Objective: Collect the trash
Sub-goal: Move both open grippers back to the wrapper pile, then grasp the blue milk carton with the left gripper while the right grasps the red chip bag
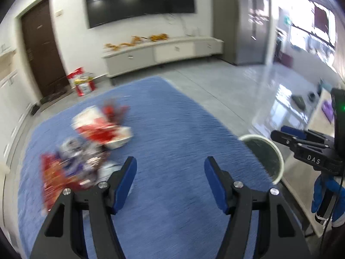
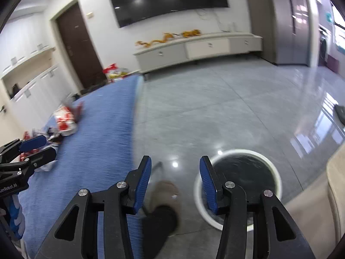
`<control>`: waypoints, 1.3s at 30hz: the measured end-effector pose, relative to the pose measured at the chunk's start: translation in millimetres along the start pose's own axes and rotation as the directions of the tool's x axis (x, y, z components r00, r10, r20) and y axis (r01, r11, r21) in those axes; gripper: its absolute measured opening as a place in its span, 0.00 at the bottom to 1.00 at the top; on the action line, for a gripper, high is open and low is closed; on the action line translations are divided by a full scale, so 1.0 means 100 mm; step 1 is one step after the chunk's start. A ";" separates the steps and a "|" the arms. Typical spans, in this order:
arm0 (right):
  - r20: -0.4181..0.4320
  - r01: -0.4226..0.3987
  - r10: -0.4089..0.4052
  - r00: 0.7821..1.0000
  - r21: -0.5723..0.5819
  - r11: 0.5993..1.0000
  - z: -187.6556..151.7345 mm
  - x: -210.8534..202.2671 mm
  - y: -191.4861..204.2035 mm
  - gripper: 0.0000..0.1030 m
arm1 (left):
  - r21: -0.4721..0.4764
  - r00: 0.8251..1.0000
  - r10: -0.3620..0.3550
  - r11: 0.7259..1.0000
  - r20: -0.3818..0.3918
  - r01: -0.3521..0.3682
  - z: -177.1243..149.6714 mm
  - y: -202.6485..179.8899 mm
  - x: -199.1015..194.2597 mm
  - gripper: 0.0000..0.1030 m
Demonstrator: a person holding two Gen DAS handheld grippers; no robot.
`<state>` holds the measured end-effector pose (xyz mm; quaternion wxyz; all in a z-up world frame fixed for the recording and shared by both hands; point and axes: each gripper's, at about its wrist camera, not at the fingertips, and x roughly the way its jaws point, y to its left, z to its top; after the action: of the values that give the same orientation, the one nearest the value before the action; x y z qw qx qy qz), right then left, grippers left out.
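Note:
A blurred pile of trash lies on the blue rug (image 1: pixel 172 118): a red-and-white carton (image 1: pixel 101 127) and crumpled shiny wrappers (image 1: pixel 71 164). The left wrist view has my left gripper (image 1: pixel 170 161) open and empty above the rug, just right of the pile. A white-rimmed bin with a black liner (image 1: pixel 254 136) stands on the grey floor by the rug's right edge. My right gripper (image 2: pixel 175 159) is open with nothing between its fingers, over the floor left of the bin (image 2: pixel 237 150). The trash pile (image 2: pixel 64 123) and my left gripper (image 2: pixel 36 146) show at the left of the right wrist view.
A person's slipper and dark trouser leg (image 2: pixel 166 196) are on the floor under the right gripper. A beige furniture edge (image 2: pixel 336 183) stands right of the bin. A low white cabinet (image 1: pixel 163 51), a dark door (image 1: pixel 41 47) and a red box (image 1: pixel 83 82) are at the far wall.

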<state>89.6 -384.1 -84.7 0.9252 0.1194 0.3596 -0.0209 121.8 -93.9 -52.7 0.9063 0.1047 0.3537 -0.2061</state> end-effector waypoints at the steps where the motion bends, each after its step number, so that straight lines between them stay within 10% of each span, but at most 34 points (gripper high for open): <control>1: 0.001 -0.013 0.013 1.000 -0.013 1.000 0.03 -0.01 0.09 0.45 | -0.021 1.000 0.005 1.000 0.009 -0.005 -0.02 0.09 -0.06 0.64; 16: -0.007 -0.107 0.107 0.994 -0.179 0.978 0.14 -0.15 1.15 0.46 | -0.311 0.980 0.189 0.937 0.067 -0.159 -0.83 1.87 -0.87 0.72; 39: -0.191 -0.388 0.340 0.921 -0.349 0.853 0.23 0.38 2.66 0.47 | -0.190 1.000 -0.015 0.982 -0.026 0.010 -0.84 1.87 0.08 0.72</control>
<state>165.8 -129.6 -39.4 0.8938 0.0047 0.3836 0.2323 160.6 99.2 -110.7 0.9061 0.0185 0.3846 -0.1756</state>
